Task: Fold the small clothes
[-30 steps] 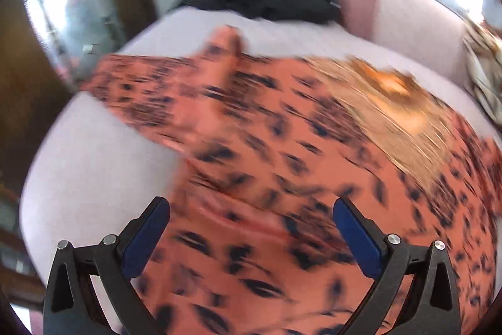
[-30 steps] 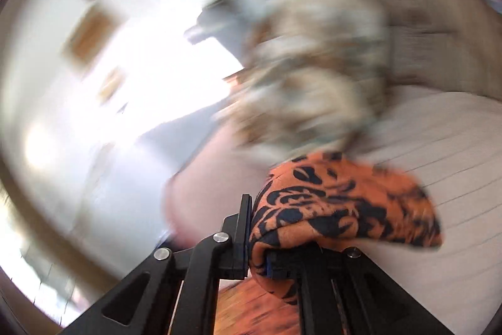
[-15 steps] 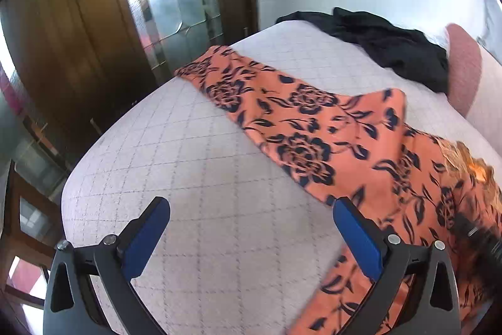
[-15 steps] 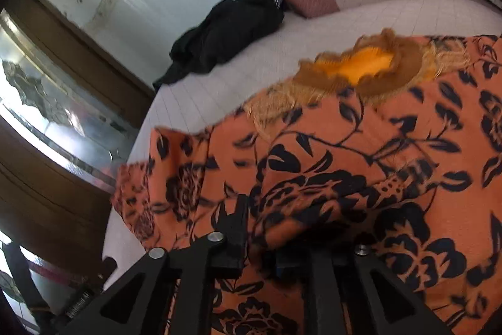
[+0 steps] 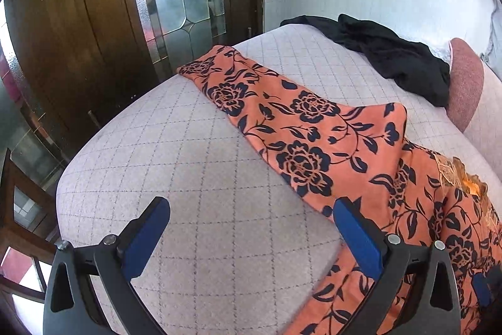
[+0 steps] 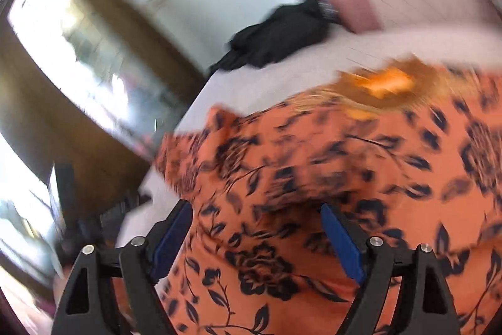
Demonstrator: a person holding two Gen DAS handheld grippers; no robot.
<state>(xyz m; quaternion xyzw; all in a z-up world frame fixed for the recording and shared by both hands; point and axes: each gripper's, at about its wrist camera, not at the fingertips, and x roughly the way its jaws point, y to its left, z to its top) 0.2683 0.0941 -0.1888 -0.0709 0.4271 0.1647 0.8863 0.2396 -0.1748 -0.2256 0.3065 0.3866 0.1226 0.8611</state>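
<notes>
Orange floral garment [image 5: 301, 143] lies spread flat across the bed [image 5: 194, 178], sleeve out toward the corner, probably laid out for folding. Left tongs [image 5: 251, 228] gape empty over bare quilt; right tongs [image 6: 257, 228] gape over the fabric, gripping nothing.

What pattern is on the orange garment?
Dark navy flowers and leaves on the orange garment; clearest in left wrist view.

Right wrist view smeared by motion blur, orange floral-print fabric garment [image 6: 329, 178] running off its lower and right edges, crumpled black cloth [image 6: 282, 43] ahead perhaps clothing, detail lost.
</notes>
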